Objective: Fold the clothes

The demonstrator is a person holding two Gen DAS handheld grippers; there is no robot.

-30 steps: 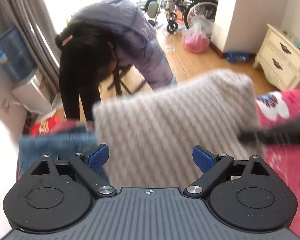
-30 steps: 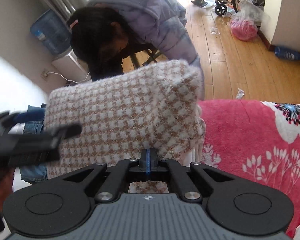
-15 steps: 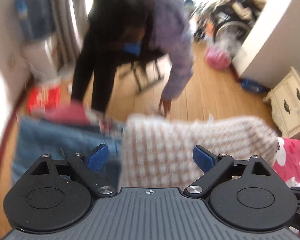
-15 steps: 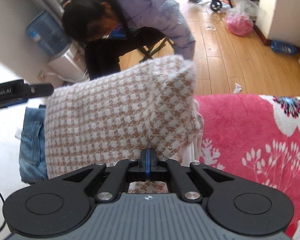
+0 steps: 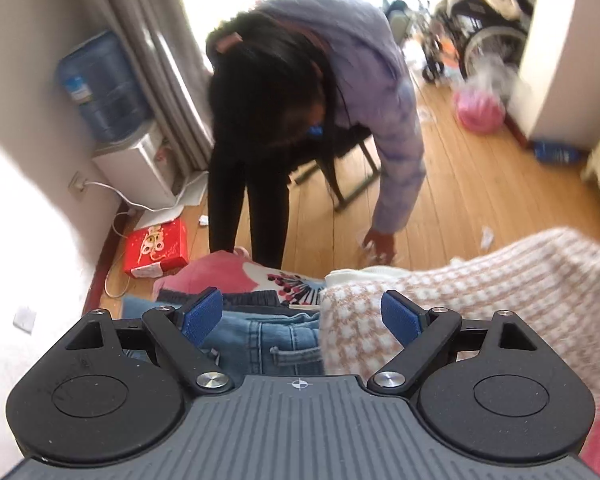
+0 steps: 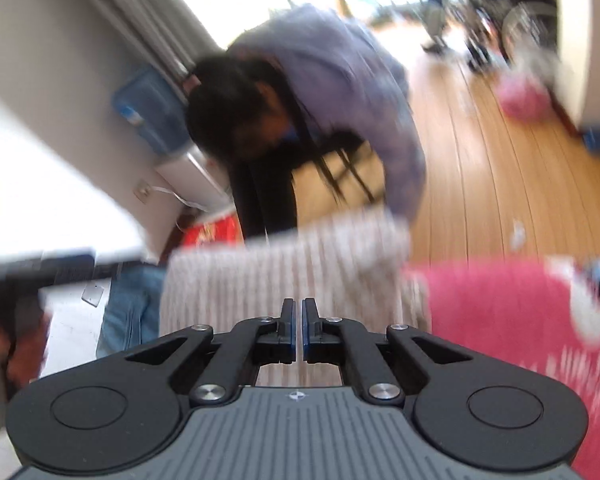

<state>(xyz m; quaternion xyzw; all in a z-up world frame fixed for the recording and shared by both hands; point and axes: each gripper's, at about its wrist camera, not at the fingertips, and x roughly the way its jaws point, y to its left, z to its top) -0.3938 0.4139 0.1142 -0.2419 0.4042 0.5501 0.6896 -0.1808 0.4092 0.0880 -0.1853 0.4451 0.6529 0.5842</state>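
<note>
Red floral blanket [image 6: 508,312] under a checked knit [image 5: 480,292] and jeans [image 5: 268,340] – wooden floor [image 5: 472,184] beyond; left tongs [image 5: 302,314] spread, right tongs [image 6: 299,330] slightly parted, empty

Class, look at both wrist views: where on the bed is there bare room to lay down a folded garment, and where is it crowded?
Bare: the red floral blanket right of the brown-and-white checked knit garment. Crowded: the left side, where blue denim jeans lie against the knit, under the open left gripper. The right gripper sits over the knit.
</note>
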